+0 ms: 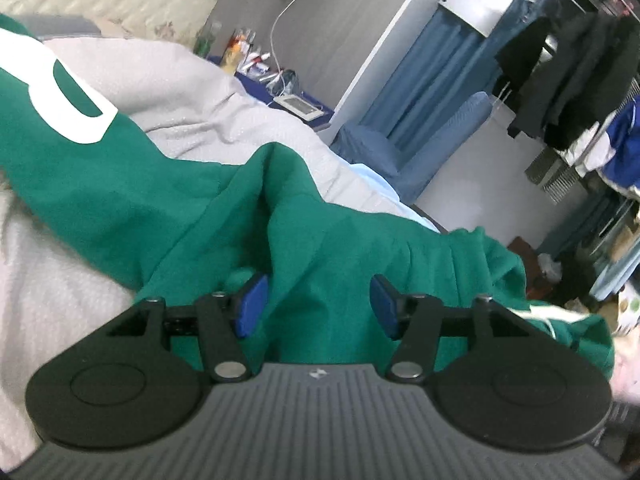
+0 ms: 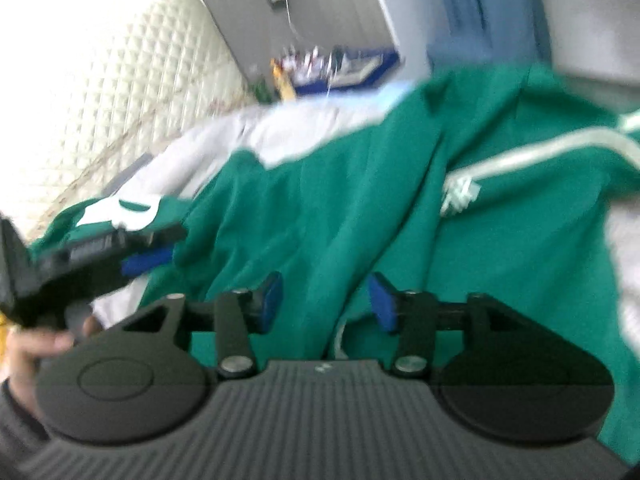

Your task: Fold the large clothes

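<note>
The green garment (image 1: 200,208) lies bunched and rumpled across a bed covered by a pale grey bedspread (image 1: 168,92), with a large white printed character (image 1: 48,92) on its far part and a white drawstring (image 2: 520,156) running over the portion nearest the right wrist camera. The left hand-held gripper (image 1: 318,306) stands part open over a raised fold of the cloth; its blue pads (image 1: 252,306) flank the fabric without pressing on it, so nothing is gripped. The right hand-held gripper (image 2: 326,304) is likewise part open, with a ridge of green cloth running between its jaws but no clamping evident; this view is blurred, so fine contact cannot be confirmed. The material appears to be a thick, soft knit: limp, moderately heavy for its bulk, not fragile and unlikely to slip between rubbery pads. It will sag and drag when lifted, so expect trailing folds. Recommended grip points are a hem, a seam or a shoulder line, where doubled layers give the pads purchase. Avoid the drawstring, since it will pull through rather than carry the cloth. Take hold at two well-separated points to keep an edge taut.
</note>
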The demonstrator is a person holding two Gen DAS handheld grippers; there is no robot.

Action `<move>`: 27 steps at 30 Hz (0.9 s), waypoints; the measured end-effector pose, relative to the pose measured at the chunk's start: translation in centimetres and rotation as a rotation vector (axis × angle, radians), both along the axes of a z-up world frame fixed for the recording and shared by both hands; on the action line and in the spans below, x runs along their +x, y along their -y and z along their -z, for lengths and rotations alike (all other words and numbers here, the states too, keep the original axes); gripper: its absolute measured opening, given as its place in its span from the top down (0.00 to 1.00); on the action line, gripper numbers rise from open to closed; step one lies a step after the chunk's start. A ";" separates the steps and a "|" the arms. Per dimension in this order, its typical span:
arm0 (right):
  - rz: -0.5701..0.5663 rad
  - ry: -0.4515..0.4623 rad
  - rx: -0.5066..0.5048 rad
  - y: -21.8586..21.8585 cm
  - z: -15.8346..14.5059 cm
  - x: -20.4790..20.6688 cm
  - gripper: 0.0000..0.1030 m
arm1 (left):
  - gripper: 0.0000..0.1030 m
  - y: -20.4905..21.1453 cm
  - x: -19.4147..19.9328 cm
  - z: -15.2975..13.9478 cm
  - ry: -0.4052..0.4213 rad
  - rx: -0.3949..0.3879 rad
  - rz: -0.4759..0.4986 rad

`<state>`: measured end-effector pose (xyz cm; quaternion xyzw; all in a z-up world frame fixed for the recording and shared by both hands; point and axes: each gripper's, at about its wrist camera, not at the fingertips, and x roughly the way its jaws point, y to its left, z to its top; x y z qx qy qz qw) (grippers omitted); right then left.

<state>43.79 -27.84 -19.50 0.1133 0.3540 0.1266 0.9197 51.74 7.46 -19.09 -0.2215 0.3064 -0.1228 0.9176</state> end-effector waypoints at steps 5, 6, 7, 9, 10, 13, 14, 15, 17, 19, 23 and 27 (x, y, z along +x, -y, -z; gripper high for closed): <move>-0.048 0.154 -0.075 -1.1 -1.5 0.3 0.51 | 0.41 1.5 -1.4 0.7 -0.017 0.045 0.074; -0.056 0.151 -0.085 -1.3 -1.3 0.7 0.51 | 0.43 1.7 -1.6 0.9 -0.015 0.055 0.082; -0.062 0.141 -0.092 -1.4 -1.0 1.0 0.54 | 0.43 1.9 -1.6 1.2 -0.014 0.068 0.094; -0.079 0.109 -0.128 -1.8 0.0 1.9 0.60 | 0.45 2.5 -1.8 1.9 -0.034 0.117 0.103; -0.087 0.085 -0.150 -2.1 0.7 2.5 0.61 | 0.45 2.8 -1.8 2.4 -0.056 0.128 0.103; -0.107 0.011 -0.194 -2.8 2.9 4.1 0.62 | 0.45 3.4 -1.3 4.4 -0.113 0.155 0.124; -0.114 -0.013 -0.207 -2.9 3.7 4.6 0.62 | 0.45 3.6 -1.2 5.1 -0.127 0.183 0.126; -0.115 -0.048 -0.221 -2.9 4.5 5.2 0.62 | 0.45 3.9 -1.1 5.7 -0.137 0.198 0.129; -0.113 -0.102 -0.241 -2.7 6.0 5.7 0.62 | 0.45 4.2 -1.1 6.3 -0.146 0.209 0.134; -0.118 -0.117 -0.243 -2.5 6.8 6.0 0.63 | 0.45 4.5 -1.1 6.1 -0.145 0.229 0.142; -0.089 -0.116 -0.198 -2.1 6.0 5.4 0.63 | 0.45 4.3 -2.0 5.2 -0.153 0.227 0.142; -0.064 -0.091 -0.132 -1.3 4.1 3.7 0.61 | 0.41 4.5 -3.9 2.8 -0.130 0.265 0.132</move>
